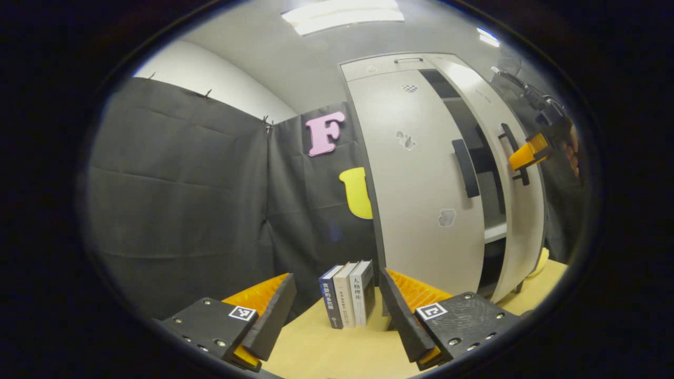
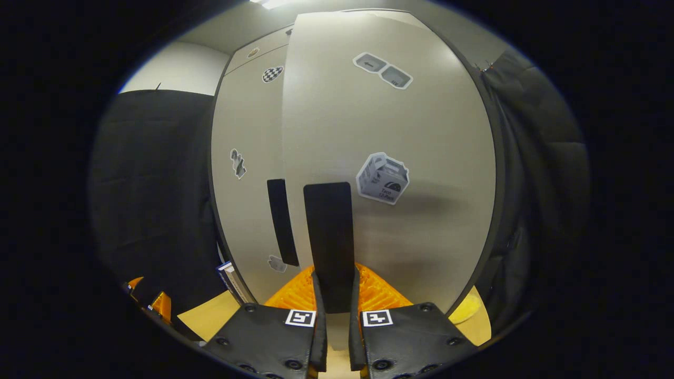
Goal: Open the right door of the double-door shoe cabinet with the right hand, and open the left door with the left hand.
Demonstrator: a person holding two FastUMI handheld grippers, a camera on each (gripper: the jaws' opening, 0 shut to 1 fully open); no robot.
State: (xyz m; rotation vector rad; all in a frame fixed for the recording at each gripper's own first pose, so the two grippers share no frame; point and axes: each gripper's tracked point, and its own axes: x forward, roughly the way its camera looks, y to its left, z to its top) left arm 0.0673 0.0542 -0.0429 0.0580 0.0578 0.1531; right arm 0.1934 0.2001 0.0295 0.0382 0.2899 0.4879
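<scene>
Right gripper [image 2: 335,295] clamped on right door [image 2: 389,137] handle [image 2: 327,237]; door ajar. Left gripper [image 1: 337,310] spread, empty, well short of left door [image 1: 416,184]. We judge panels rigid, light; hold handles [image 1: 465,167] mid-bar.

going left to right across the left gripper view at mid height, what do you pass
black cloth wall → left door of the shoe cabinet → left door handle → dark gap with a shelf inside → right door, swung partly open → right door handle → right gripper at that handle
</scene>
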